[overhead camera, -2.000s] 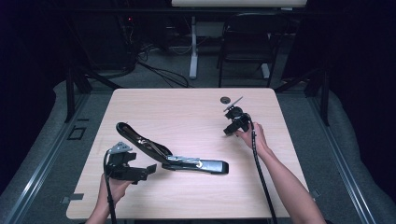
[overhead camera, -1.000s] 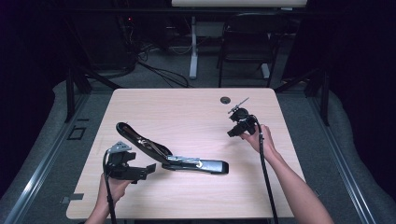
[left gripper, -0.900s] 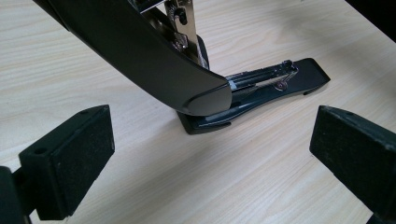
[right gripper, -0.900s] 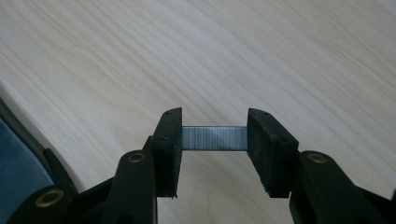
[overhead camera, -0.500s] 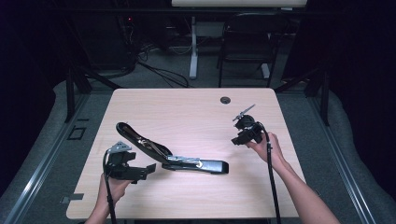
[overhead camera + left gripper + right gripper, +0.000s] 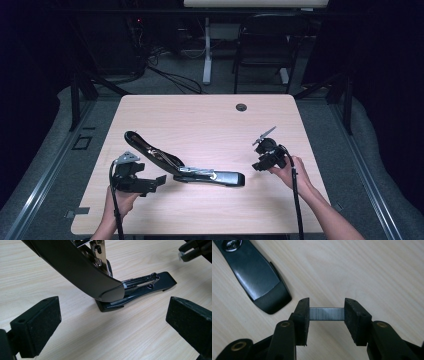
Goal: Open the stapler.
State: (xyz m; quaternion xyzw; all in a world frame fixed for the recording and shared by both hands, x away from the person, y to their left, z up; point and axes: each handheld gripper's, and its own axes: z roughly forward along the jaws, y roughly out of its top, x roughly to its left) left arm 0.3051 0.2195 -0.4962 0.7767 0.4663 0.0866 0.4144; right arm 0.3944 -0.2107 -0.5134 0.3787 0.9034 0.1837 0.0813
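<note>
Stapler [image 6: 185, 167] lies open near the table's [image 6: 200, 120] middle-front, lid swung up to the far left, base flat pointing right. Left gripper [image 6: 152, 182] sits just left of it at the near edge, jaws spread wide, holding nothing; stapler hinge end sits between and beyond its pads [image 6: 37, 327]. Right gripper [image 6: 257, 165] is right of the stapler base, clamped on a staple strip [image 6: 326, 314] held end to end between the pads, above bare table.

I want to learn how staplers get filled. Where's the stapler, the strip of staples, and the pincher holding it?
stapler [image 6: 227, 178]: high view, its base.
strip of staples [image 6: 326, 314]: right gripper view, middle of the strip.
right gripper [image 6: 326, 317]: right gripper view, between its jaws.
</note>
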